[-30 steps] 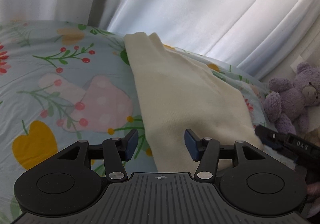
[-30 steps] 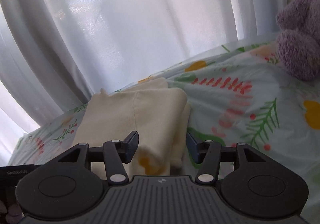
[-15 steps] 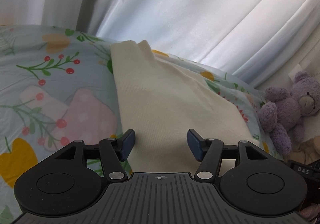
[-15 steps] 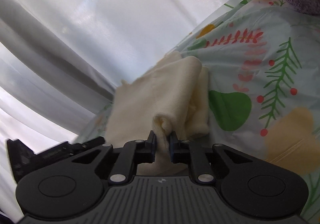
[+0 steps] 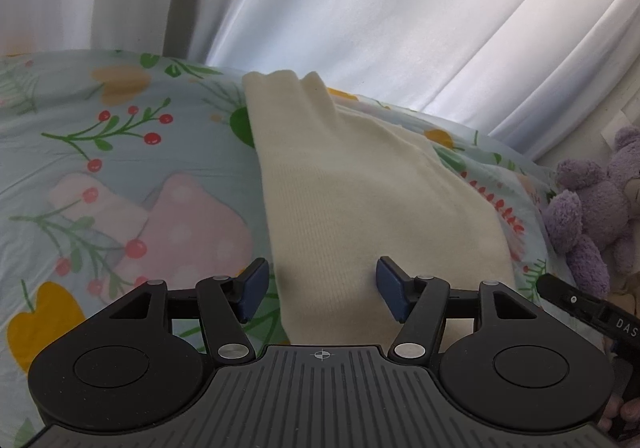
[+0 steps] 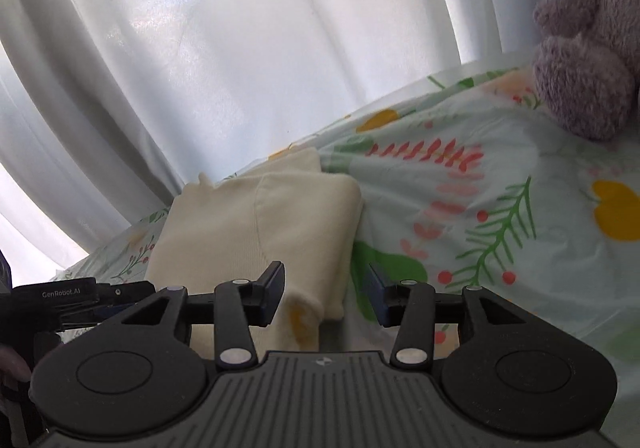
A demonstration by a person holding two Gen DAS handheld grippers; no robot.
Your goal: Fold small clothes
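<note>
A cream knit garment [image 5: 360,207] lies folded flat on a floral bedsheet [image 5: 120,167], its long axis running from the near edge of the left wrist view up toward a white curtain [image 5: 400,7] behind the bed. The left gripper [image 5: 320,290] hangs over the near end of the garment with its jaws apart; the 2 blue pads [image 5: 256,282] stand clear of the fabric, the left one over the sheet just beside the garment's left edge and the right one over the cloth. Nothing is clamped between them. In the right wrist view the same garment [image 6: 260,232] shows as a folded stack with a rounded fold on its right side and a loose corner hanging at the near end. The right gripper [image 6: 326,294] sits at that corner; its jaws are opening, the corner lies between them, and neither of its fingers [image 6: 272,288] presses on the cloth. A purple plush bear [image 5: 592,199] rests on the sheet to the right of the garment, well apart from it, and appears again at the upper right of the right wrist view [image 6: 588,59]. Each gripper's black body is visible at the edge of the other's view. The sheet print shows leaves, red berries, yellow fruit and pink mushroom shapes.
</note>
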